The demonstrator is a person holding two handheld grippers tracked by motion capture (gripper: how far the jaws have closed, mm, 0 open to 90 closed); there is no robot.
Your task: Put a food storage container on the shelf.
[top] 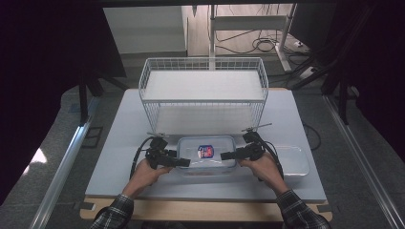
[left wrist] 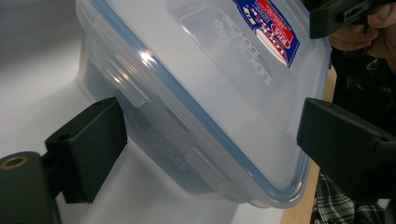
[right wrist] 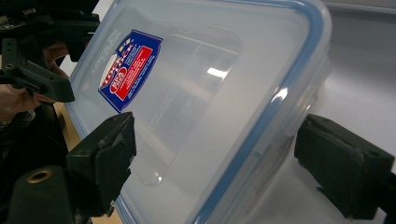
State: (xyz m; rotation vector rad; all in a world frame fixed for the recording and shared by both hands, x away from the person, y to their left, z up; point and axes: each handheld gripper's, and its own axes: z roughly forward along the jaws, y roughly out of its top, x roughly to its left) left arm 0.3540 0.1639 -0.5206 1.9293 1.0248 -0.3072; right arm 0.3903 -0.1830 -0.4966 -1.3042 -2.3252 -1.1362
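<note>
- High view: the lidded plastic food container (top: 206, 155) is sitting on the counter (top: 119, 143) before the wire basket (top: 203, 90), between left gripper (top: 184, 162) and right gripper (top: 224, 156).
- Left gripper view: jaws are standing open astride a corner; an uneven closure risks tipping the container.
- Right gripper view: jaws are standing open around the lid (right wrist: 224, 93) edge; the pads could slip off.

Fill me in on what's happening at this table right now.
A person at a white table works a handheld gripper in each hand on a clear plastic food container with a blue-sealed lid and a red-and-blue label. The left gripper straddles the container's left end, the right gripper its right end. Both sets of jaws stand open around the lid's edge, not clamped. A separate clear lid lies to the right, and a white wire basket stands behind.
</note>
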